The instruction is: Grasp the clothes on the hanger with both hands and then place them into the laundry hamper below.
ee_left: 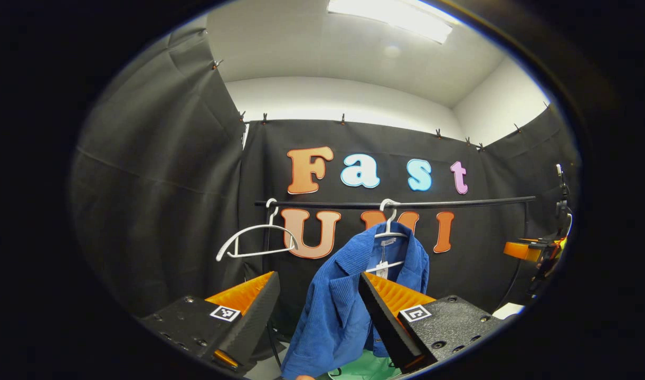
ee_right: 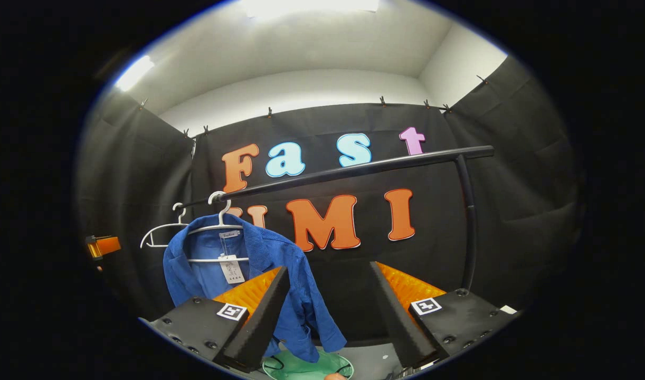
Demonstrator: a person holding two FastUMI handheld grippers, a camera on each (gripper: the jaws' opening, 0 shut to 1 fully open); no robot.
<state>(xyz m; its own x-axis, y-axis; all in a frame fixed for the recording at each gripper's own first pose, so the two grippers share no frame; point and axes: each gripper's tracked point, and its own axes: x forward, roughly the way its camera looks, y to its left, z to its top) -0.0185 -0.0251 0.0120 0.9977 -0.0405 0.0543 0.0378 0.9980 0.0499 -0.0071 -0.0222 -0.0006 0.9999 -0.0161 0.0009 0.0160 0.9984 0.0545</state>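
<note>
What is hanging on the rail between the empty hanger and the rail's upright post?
The blue jacket on its white hanger, seen in the right gripper view.

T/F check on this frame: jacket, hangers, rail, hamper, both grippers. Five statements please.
1. The blue jacket hangs on a hanger on the rail. True.
2. The left gripper is shut on the jacket. False: its jaws are open, nothing is gripped.
3. A second hanger on the rail is bare. True.
4. The hamper is red. False: it is green, below the jacket.
5. The right gripper is shut. False: it is open.
</note>
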